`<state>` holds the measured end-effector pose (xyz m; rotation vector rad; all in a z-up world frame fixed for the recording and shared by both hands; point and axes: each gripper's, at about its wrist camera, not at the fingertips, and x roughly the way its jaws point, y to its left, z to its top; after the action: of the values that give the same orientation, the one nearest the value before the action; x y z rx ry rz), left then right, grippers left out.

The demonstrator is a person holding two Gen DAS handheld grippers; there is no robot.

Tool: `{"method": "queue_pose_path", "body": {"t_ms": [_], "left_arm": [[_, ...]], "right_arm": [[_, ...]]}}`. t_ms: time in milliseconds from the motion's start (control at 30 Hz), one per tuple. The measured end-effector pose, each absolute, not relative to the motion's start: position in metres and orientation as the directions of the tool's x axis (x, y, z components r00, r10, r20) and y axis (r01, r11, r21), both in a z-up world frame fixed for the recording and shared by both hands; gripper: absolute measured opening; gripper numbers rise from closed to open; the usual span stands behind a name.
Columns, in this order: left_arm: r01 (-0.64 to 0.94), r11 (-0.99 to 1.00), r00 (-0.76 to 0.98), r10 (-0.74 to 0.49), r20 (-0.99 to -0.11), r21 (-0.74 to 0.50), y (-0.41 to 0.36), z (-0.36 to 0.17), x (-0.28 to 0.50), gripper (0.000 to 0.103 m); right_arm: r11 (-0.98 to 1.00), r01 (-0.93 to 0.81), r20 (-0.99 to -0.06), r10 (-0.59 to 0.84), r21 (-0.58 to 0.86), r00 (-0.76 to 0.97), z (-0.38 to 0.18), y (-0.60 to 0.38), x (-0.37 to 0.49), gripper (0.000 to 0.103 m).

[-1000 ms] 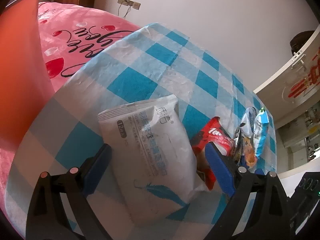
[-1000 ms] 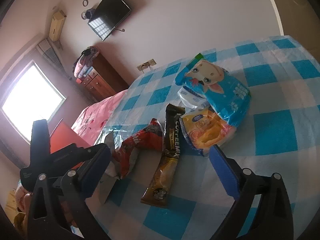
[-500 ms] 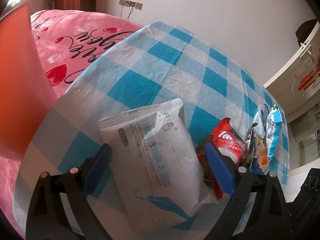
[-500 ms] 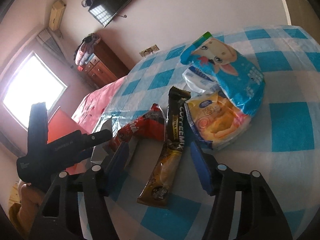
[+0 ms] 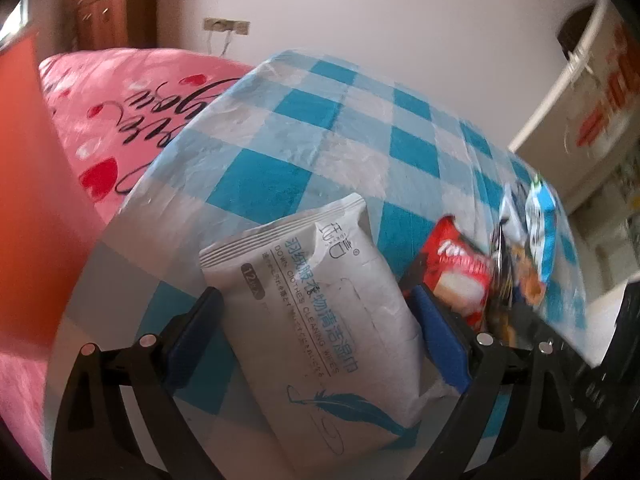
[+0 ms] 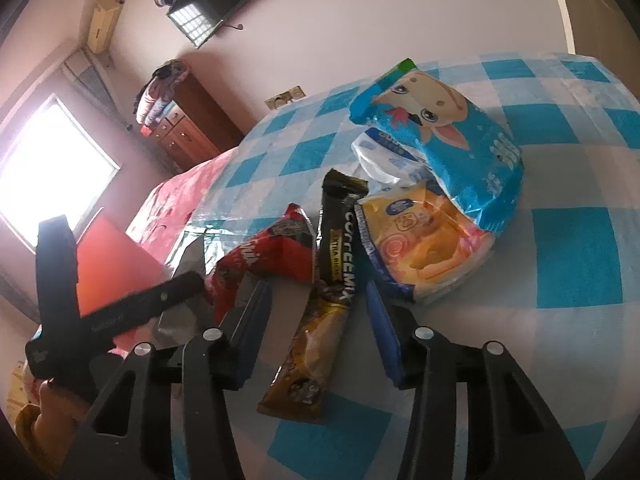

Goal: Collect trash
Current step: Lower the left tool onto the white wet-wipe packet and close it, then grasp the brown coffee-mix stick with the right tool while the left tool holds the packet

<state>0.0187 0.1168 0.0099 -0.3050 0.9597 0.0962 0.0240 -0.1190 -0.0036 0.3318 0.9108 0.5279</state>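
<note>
left claw [image 5: 316, 320]: mine's wide open, straddling the wipes pack [image 5: 320, 312] near the surface [image 5: 260, 184] edge by the bed [image 5: 120, 112];
right claw [image 6: 316, 300]: jaws just been closing around the coffee sachet [image 6: 320, 304], gaps both sides; open checks beyond

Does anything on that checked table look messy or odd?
Yes. Snack wrappers are strewn in a heap: a coffee-mix sachet lies askew, its top end torn open, beside a crumpled red packet and a blue cartoon bag slumped over a yellow pack.

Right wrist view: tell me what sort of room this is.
Most likely a bedroom in a home. A bed with a pink quilt sits beside the checked table, a wooden dresser stands by the window, and a television hangs on the wall.
</note>
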Motion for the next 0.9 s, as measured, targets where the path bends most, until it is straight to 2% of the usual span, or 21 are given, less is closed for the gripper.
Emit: {"method": "queue_pose_path", "body": {"t_ms": [167, 333, 467, 500, 567, 633, 900], "left_arm": [[-0.172, 0.969, 0.582, -0.043, -0.812, -0.175, 0.114, 0.009, 0.013, 0.092], [-0.113, 0.979, 0.606, -0.066, -0.793, -0.168, 0.11, 0.013, 0.007, 0.076], [-0.078, 0.981, 0.619, -0.091, -0.78, -0.177, 0.108, 0.015, 0.003, 0.068], [-0.072, 0.981, 0.623, -0.096, -0.777, -0.18, 0.107, 0.015, 0.002, 0.066], [-0.058, 0.981, 0.63, -0.106, -0.769, -0.183, 0.106, 0.016, 0.0, 0.062], [-0.041, 0.981, 0.637, -0.12, -0.762, -0.189, 0.106, 0.016, -0.002, 0.058], [-0.012, 0.97, 0.655, -0.174, -0.735, -0.241, 0.113, 0.017, -0.009, 0.055]], "right_arm": [[0.844, -0.292, -0.669, 0.536, 0.45, 0.516, -0.003, -0.115, 0.025, 0.048], [0.873, -0.288, -0.678, 0.486, 0.392, 0.551, -0.001, -0.108, 0.022, 0.047], [0.897, -0.29, -0.691, 0.441, 0.332, 0.572, -0.001, -0.1, 0.019, 0.047], [0.898, -0.292, -0.694, 0.44, 0.33, 0.57, -0.002, -0.099, 0.02, 0.046], [0.901, -0.276, -0.702, 0.435, 0.336, 0.565, -0.005, -0.101, 0.023, 0.035], [0.905, -0.271, -0.705, 0.426, 0.329, 0.566, -0.006, -0.1, 0.024, 0.034], [0.912, -0.274, -0.714, 0.41, 0.306, 0.568, -0.007, -0.097, 0.026, 0.033]]}}
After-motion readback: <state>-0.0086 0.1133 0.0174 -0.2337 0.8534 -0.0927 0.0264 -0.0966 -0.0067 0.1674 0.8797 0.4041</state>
